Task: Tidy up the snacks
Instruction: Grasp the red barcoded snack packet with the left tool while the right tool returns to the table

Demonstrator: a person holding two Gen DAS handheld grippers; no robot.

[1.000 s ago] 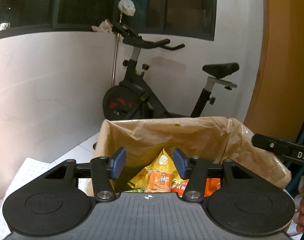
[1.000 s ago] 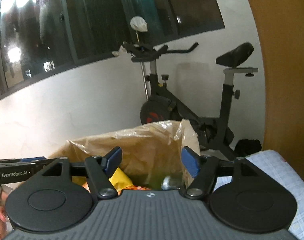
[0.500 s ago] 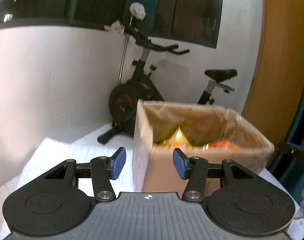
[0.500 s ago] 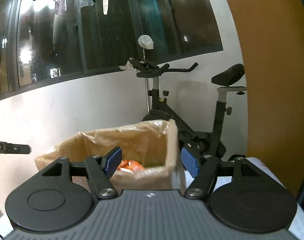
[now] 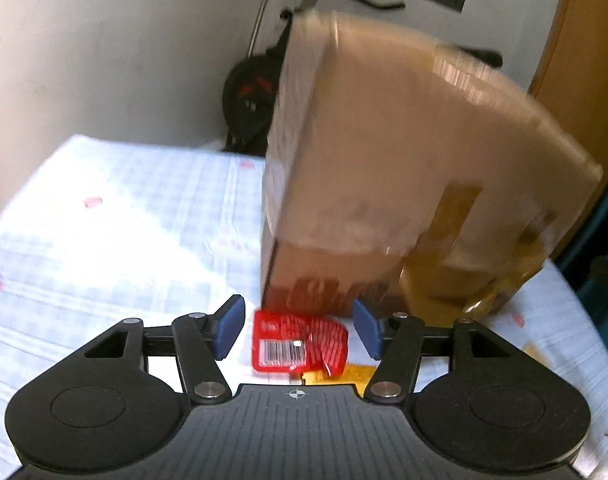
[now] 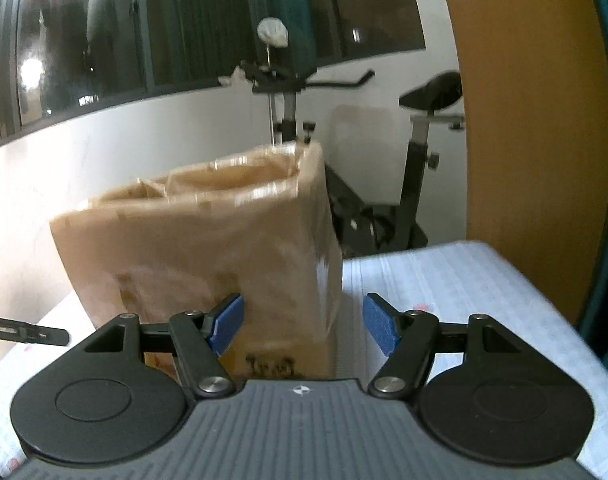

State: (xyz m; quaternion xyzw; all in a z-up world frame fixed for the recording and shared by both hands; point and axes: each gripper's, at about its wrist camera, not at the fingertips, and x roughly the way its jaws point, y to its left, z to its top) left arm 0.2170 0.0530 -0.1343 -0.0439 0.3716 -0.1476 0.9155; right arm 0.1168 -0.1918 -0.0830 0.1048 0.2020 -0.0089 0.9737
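While the left hand-held gripper (image 5: 298,328) points down at the desk (image 5: 116,216), its jaws stand about half open and have just been opening; nothing is gripped. Red snack packet (image 5: 300,346) lies flat on the desk between the blue pads (image 5: 228,326), lower centre of the left wrist view, barcode face up, not touched by either pad. Yellow packet (image 5: 343,376) peeks out just below and right of the red one, mostly hidden by the gripper body.

Cardboard box (image 5: 403,168) with a clear plastic liner stands just behind the red packet, filling centre and right of that frame, motion-blurred. Desk carries a pale checked cloth.

Right hand-held gripper (image 6: 304,330) is also about half open and empty, pads either side of open air. Same box (image 6: 208,256) sits centre-left in the right wrist view, close in front, its right edge between the jaws in the picture but beyond them. Contents not visible from this angle.

Part of the left gripper shows as a dark bar at the left edge of the right view. Exercise bike (image 6: 415,152) stands against the white wall behind the box, dark windows (image 6: 184,24) above.
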